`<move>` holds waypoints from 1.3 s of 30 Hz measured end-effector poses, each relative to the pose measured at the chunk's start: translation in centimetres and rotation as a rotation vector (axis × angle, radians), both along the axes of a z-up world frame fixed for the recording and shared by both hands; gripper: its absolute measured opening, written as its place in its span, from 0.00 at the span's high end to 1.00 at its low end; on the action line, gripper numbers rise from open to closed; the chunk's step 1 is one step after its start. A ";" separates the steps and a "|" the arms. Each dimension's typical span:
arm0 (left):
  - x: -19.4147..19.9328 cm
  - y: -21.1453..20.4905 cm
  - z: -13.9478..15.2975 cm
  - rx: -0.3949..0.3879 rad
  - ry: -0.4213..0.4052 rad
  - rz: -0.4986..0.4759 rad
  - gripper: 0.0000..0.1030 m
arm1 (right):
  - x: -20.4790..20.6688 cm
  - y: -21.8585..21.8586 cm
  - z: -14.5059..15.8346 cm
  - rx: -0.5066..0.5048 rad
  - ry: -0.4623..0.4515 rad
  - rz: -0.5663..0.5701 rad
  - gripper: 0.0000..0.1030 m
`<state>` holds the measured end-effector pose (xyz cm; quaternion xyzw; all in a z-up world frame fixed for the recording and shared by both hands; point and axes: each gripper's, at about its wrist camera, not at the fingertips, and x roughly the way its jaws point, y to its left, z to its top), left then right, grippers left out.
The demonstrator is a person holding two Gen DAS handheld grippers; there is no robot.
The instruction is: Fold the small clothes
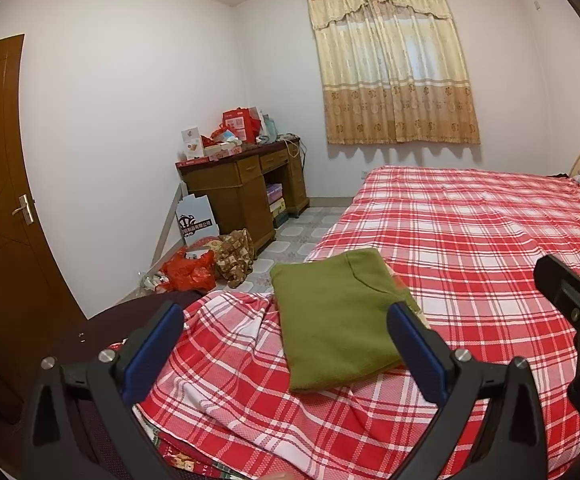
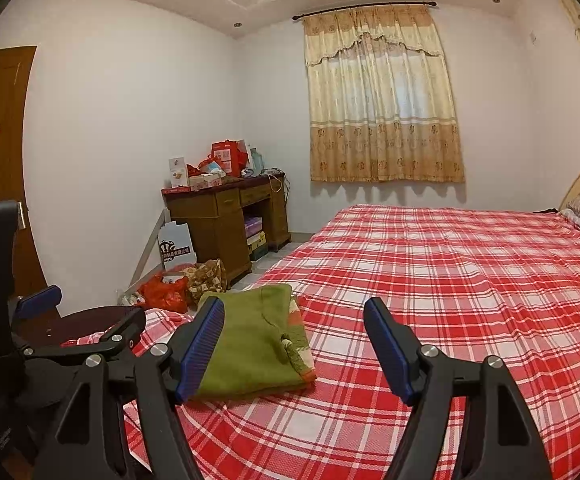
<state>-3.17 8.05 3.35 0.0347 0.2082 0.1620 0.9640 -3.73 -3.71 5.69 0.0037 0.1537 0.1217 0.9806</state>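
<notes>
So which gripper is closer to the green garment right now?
Left. The left gripper hangs open straight in front of the folded green garment; the right gripper, also open, sits off to the garment's right side.

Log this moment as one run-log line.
garment: green garment folded, flat on plaid bed | left gripper: open, empty | right gripper: open, empty | contact: none
</notes>
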 end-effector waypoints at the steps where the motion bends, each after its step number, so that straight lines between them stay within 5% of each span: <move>1: 0.0 0.0 0.0 0.000 0.001 0.000 0.00 | 0.0 0.0 0.0 0.001 0.001 0.000 0.29; 39: 0.2 0.2 -0.4 -0.001 0.014 0.014 0.00 | 0.4 -0.6 -0.9 0.022 0.028 -0.007 0.29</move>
